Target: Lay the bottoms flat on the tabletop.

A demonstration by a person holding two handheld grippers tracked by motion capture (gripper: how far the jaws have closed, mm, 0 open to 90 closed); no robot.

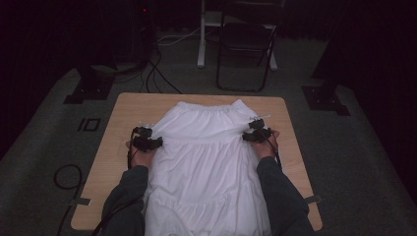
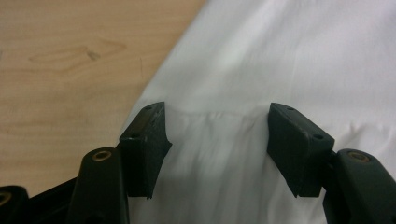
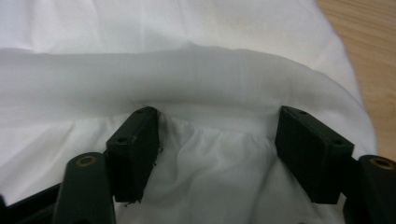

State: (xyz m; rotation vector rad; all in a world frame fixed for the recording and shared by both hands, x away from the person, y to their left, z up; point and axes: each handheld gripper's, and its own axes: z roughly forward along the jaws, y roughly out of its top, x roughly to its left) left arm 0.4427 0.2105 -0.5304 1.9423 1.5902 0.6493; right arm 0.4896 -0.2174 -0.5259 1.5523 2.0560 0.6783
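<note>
High view: a white skirt [image 1: 206,162] lies flat along the wooden counter [image 1: 123,105], waistband at twelve o'clock. The left gripper [image 1: 156,141] at nine and the right gripper [image 1: 246,136] at three straddle its side edges, jaws apart, gripping nothing. Closing too shallow would likely pinch one layer and skew any fold.

Both forearms wear dark grey-green long sleeves [image 1: 129,189]. The left gripper [image 2: 217,140] and right gripper [image 3: 219,149] are black, with blocky jaw pads (small screw holes in each) and brass-coloured pivot pins. A thin black cable [image 1: 278,156] trails back from the right gripper.
</note>
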